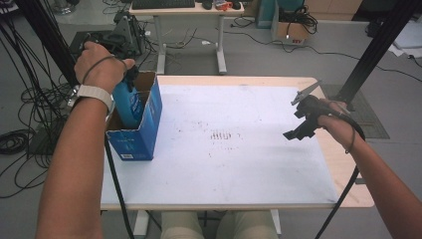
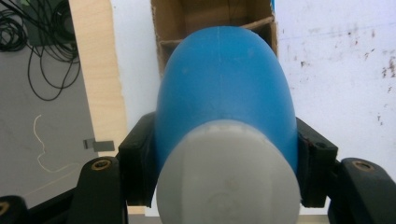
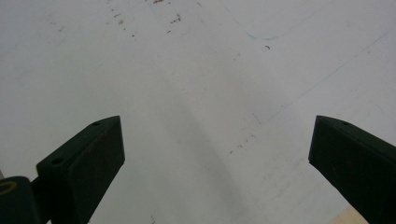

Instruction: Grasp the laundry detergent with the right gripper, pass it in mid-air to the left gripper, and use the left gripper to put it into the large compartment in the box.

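Left gripper [image 2: 224,186] at nine o'clock on the counter [image 1: 239,164], fingers [image 2: 137,163] pinching the blue bottle [image 2: 224,93] on both sides just below its white cap [image 2: 229,177]. Bottle's lower part down inside the open blue cardboard box [image 1: 144,127] at the counter's nine o'clock edge. Right gripper [image 1: 298,124] hanging over the white counter near three o'clock, fingers [image 3: 88,163] spread wide with nothing between.

Bottle [image 1: 128,104]: blue body, white cap end [image 2: 229,172], standing roughly upright inside the box.
Box [image 1: 144,130]: blue cardboard, open-topped, at the table's left edge.
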Demonstrator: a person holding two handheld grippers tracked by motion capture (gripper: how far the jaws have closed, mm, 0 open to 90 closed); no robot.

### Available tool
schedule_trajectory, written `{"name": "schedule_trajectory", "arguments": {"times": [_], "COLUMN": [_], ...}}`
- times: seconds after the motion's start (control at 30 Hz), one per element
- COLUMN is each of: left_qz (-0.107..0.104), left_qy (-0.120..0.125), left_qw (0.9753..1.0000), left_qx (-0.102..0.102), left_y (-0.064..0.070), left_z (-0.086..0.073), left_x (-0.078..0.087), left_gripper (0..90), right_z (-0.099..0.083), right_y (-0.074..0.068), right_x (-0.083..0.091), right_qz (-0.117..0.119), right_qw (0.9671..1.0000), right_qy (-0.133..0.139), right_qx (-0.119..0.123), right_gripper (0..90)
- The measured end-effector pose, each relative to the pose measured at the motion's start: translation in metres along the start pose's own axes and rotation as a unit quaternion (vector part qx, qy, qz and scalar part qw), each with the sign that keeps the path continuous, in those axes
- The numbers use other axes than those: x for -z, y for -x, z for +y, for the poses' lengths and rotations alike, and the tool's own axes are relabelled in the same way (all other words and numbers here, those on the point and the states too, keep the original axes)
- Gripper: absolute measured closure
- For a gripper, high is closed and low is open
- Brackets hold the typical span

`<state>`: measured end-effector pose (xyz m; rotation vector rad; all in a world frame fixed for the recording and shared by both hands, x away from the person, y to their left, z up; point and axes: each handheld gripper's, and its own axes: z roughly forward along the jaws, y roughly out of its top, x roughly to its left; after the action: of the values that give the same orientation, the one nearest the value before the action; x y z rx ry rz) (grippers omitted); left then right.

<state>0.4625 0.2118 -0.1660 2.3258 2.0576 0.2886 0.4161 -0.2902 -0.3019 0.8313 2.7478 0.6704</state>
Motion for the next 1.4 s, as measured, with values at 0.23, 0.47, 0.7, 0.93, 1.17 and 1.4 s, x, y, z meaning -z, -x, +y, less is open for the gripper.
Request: {"name": "schedule_trajectory", "arguments": {"times": [0.23,0.47,0.7,0.93,1.17,1.4], "left_qz": [-0.004,0.002,0.009,0.006,0.007,0.008], "left_qy": [-0.006,-0.01,-0.012,-0.005,-0.007,-0.005], "left_qw": [1.0,0.9999,0.9998,0.9999,0.9999,0.9999], "left_qx": [0.001,-0.006,-0.014,-0.011,-0.011,-0.014], "left_y": [0.0,0.001,0.006,0.009,0.011,0.011], "left_z": [-0.002,-0.005,-0.007,-0.01,-0.011,-0.012], "left_x": [-0.02,-0.039,-0.06,-0.075,-0.09,-0.098], "left_gripper": [37.6,37.6,37.6,37.6,37.6,37.6], "right_z": [-0.001,-0.002,-0.001,-0.003,-0.005,-0.006], "right_y": [0.0,0.0,-0.001,-0.002,0.0,0.0], "right_x": [-0.001,-0.005,-0.008,-0.008,-0.01,-0.011], "right_qz": [0.0,0.002,0.01,0.009,0.01,0.014], "right_qw": [1.0,1.0,0.9999,0.9997,0.9998,0.9994], "right_qy": [-0.003,-0.001,0.008,0.006,-0.001,0.004], "right_qx": [-0.003,-0.005,-0.009,-0.023,-0.015,-0.031], "right_gripper": [3.3,3.3,3.3,3.2,3.2,3.2]}}
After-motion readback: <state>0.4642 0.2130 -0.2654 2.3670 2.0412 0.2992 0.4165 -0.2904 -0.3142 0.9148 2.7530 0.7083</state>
